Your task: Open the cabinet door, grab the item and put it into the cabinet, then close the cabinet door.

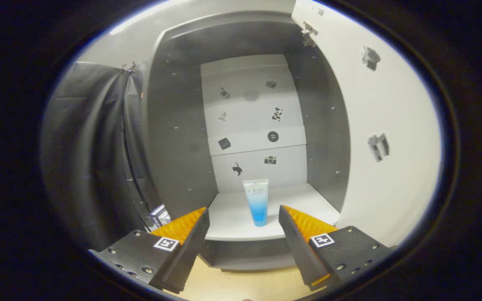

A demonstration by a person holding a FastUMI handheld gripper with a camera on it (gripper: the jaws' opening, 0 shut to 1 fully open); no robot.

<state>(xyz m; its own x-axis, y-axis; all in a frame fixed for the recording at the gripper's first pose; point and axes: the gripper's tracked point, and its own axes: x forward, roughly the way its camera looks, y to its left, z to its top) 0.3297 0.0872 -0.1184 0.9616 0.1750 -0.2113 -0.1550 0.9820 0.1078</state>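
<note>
Gripper view: the blue-and-white plastic tube [256,202] is seen standing on the grey cabinet's white shelf [232,217], beyond the gripper [243,228], whose fingers are spread apart and empty. The white door [387,167] must likely be shut next.

Handheld tool [243,219] with two wedge-shaped fingers [182,228], inner faces ribbed with fine ridges. Dark flat mounting blocks behind each finger, studded with small silver screws. One square black-and-white marker tag on top of each block. Fingers spread apart, nothing between.
</note>
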